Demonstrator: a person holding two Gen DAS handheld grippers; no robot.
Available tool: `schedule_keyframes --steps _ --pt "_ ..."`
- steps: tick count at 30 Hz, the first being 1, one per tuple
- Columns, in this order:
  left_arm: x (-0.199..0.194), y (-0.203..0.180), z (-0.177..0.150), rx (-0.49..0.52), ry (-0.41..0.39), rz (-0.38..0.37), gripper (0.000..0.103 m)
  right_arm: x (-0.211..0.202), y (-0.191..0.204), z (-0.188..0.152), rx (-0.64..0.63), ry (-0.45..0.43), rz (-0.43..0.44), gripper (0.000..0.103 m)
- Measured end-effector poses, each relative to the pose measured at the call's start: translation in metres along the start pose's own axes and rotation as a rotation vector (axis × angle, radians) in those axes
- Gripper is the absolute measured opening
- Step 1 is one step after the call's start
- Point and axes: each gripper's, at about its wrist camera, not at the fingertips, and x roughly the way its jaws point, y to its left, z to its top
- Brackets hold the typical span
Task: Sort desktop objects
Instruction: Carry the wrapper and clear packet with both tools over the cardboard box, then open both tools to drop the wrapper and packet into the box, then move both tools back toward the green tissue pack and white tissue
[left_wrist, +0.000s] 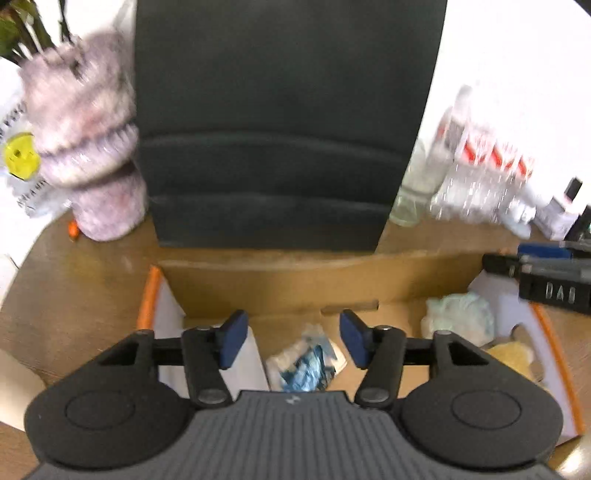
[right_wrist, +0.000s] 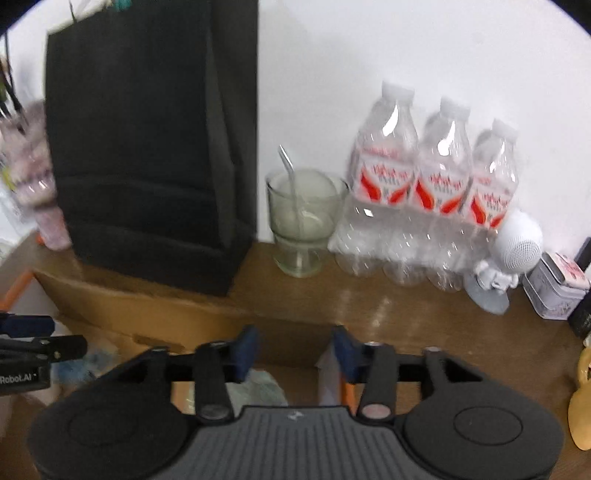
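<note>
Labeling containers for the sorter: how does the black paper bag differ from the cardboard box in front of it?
The black paper bag stands tall and upright; the cardboard box is low and wide. The bag is black, the box brown with orange-edged flaps. The box is open on top, with crumpled wrappers visible inside; the bag's contents cannot be seen. Both sit on the wooden desk.

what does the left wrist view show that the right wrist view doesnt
Only the left wrist view: the blue-and-white wrapper on the cardboard box floor, under the open, empty left gripper, and a yellow disc far left.

Only the right wrist view: a glass cup with a straw, a white figurine and a small tin.

Both: the black paper bag, water bottles, wooden desk, and the open right gripper.
</note>
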Motion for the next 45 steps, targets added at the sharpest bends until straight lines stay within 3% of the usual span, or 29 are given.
schedule_keyframes --steps 1,3,4,8,11,15,19,25,37,39,42,45 --pt "-0.009 0.002 0.003 -0.008 -0.006 0.008 0.067 -0.005 0.002 0.002 0.002 0.008 0.018 0.057" --pt "-0.025 0.005 0.010 -0.024 -0.020 0.044 0.097 -0.014 0.007 0.004 0.004 0.054 0.062 0.065" --pt "-0.034 0.007 0.012 -0.027 -0.029 0.081 0.102 -0.019 0.011 0.004 0.004 0.085 0.088 0.070" --pt "-0.058 0.016 0.003 -0.017 0.012 0.196 0.103 -0.041 0.023 0.000 0.014 0.157 0.163 0.080" --pt "-0.076 0.025 -0.009 -0.035 0.062 0.227 0.103 -0.058 0.030 -0.010 0.012 0.171 0.166 0.081" --pt "-0.106 0.034 -0.032 -0.057 0.064 0.199 0.103 -0.087 0.036 -0.024 0.014 0.162 0.196 0.083" --pt "-0.125 0.024 -0.048 -0.033 0.061 0.221 0.103 -0.112 0.044 -0.037 0.008 0.154 0.204 0.085" --pt "-0.152 0.012 -0.062 -0.021 0.031 0.195 0.103 -0.139 0.049 -0.049 0.057 0.121 0.220 0.087" --pt "-0.163 0.006 -0.097 -0.008 0.038 0.183 0.103 -0.172 0.060 -0.081 0.035 0.038 0.192 0.092" --pt "-0.168 0.007 -0.112 -0.034 0.002 0.210 0.103 -0.178 0.061 -0.093 0.028 -0.001 0.180 0.092" --pt "-0.179 0.006 -0.145 -0.078 -0.124 0.259 0.103 -0.193 0.060 -0.115 0.043 -0.105 0.200 0.092" --pt "-0.188 -0.004 -0.176 -0.024 -0.217 0.286 0.103 -0.210 0.058 -0.141 0.054 -0.229 0.224 0.092"
